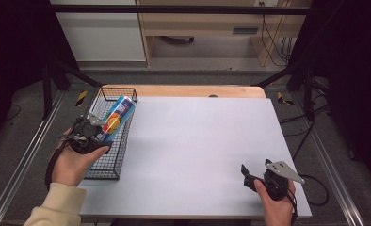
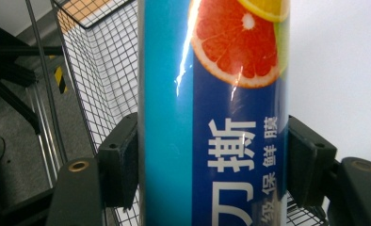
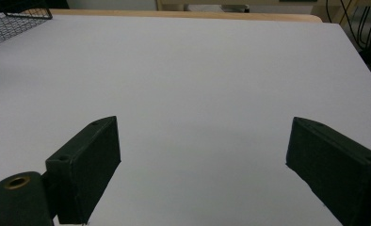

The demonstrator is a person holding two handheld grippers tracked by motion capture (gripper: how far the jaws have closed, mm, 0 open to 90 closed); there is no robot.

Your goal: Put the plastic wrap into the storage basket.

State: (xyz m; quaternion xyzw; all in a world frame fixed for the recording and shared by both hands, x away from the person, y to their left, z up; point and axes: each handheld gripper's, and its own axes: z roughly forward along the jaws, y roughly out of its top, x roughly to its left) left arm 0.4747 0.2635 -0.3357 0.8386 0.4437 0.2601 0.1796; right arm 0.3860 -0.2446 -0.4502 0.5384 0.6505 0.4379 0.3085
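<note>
A long blue box of cling film point(image 1: 117, 118) with citrus fruit printed on it is held tilted over the black wire basket point(image 1: 108, 162) at the table's left edge. My left gripper point(image 1: 95, 132) is shut on the box's lower end. In the left gripper view the box point(image 2: 212, 108) stands between both jaws, which press its two sides, with the basket's mesh point(image 2: 101, 70) behind it. My right gripper point(image 1: 249, 173) rests low near the table's front right corner. It is open, and in the right gripper view point(image 3: 202, 165) there is only bare table between its jaws.
The white table top point(image 1: 197, 146) spreads between the two grippers, with a wooden strip point(image 1: 193, 91) along its far edge. The basket's corner point(image 3: 14, 23) shows at the far left of the right gripper view. Metal rails and cables run along the floor on both sides.
</note>
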